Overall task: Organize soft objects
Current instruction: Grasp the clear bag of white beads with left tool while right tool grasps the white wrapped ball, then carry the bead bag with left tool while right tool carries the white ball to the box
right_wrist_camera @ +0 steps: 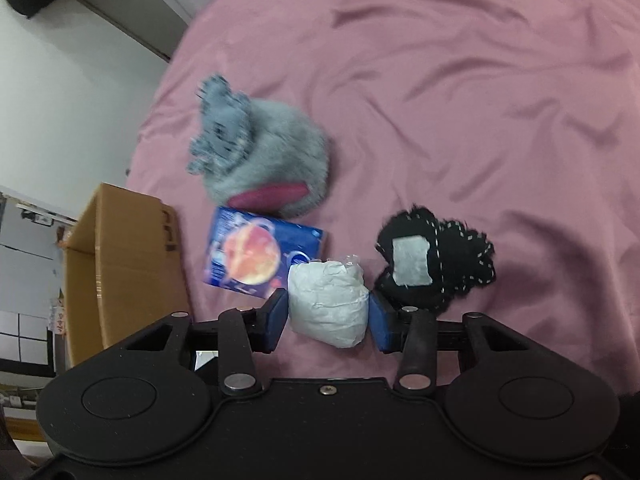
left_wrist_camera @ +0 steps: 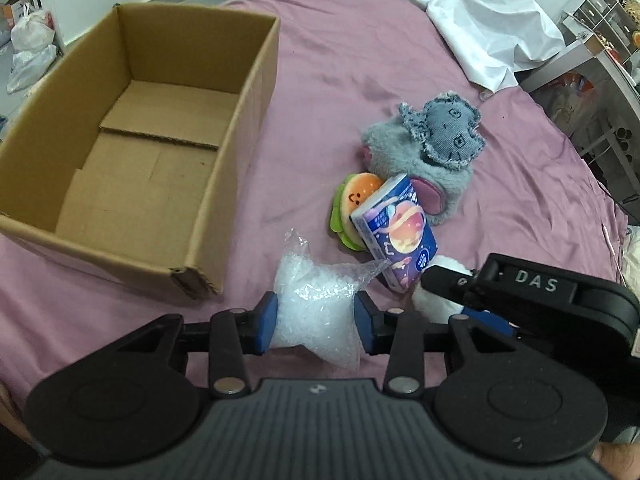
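My left gripper (left_wrist_camera: 316, 320) is shut on a clear plastic bag of white filling (left_wrist_camera: 316, 300), just right of the open, empty cardboard box (left_wrist_camera: 132, 148). A blue tissue pack (left_wrist_camera: 400, 232), a burger plush (left_wrist_camera: 352, 208) and a grey furry plush (left_wrist_camera: 424, 152) lie beyond it on the pink bedsheet. My right gripper (right_wrist_camera: 329, 320) is shut on a white wrapped soft bundle (right_wrist_camera: 328, 304); it also shows at the right of the left wrist view (left_wrist_camera: 440, 284). A black plush (right_wrist_camera: 436, 260) lies just right of the bundle. The tissue pack (right_wrist_camera: 256, 252), the grey plush (right_wrist_camera: 264, 160) and the box (right_wrist_camera: 120, 264) lie to its left.
A white sheet (left_wrist_camera: 480, 12) is bunched at the bed's far side. A metal shelf unit (left_wrist_camera: 600, 60) stands past the bed's right edge. White plastic bags (left_wrist_camera: 28, 48) sit on the floor at far left. Bare pink sheet (right_wrist_camera: 480, 80) stretches beyond the plush toys.
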### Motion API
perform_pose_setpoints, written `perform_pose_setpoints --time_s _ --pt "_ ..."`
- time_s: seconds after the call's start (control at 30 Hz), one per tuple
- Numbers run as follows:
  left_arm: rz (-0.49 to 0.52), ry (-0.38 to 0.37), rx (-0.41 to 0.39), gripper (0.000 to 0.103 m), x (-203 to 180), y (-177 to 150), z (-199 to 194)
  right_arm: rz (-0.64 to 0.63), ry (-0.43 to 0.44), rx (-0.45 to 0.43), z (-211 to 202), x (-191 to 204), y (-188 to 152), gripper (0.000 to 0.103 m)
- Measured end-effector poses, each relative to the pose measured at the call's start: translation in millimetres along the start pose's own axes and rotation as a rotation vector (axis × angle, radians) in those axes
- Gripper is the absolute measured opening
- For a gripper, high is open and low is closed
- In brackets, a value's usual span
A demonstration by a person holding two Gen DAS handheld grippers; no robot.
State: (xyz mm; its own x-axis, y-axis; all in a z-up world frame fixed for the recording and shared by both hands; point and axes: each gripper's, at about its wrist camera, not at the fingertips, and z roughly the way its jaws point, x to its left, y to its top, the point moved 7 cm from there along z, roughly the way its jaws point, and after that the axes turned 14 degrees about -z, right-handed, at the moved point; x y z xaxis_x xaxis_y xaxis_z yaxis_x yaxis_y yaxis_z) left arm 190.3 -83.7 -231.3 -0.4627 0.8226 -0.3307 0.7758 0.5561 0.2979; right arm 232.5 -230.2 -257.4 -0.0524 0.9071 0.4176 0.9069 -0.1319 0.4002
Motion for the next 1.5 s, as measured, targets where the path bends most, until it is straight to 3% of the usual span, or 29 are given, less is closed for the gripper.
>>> perform_pose_setpoints --time_s 0.9,1.2,1.5 --pt "0.016 -0.052 -0.178 0.04 1.0 24.7 -86.5 -0.183 0.119 -0.318 -87.9 54.3 25.0 0.042" --pt "-0.024 -0.049 -0.241 0.04 9.9 54.7 -102.1 -0.244 0.156 -0.343 -95.0 84.5 48.2 0.042" --pt "-0.061 -0.015 -0.295 0.04 32.8 91.3 -110.7 -0.291 0.219 -0.306 -75.3 117.3 57.2 0.042"
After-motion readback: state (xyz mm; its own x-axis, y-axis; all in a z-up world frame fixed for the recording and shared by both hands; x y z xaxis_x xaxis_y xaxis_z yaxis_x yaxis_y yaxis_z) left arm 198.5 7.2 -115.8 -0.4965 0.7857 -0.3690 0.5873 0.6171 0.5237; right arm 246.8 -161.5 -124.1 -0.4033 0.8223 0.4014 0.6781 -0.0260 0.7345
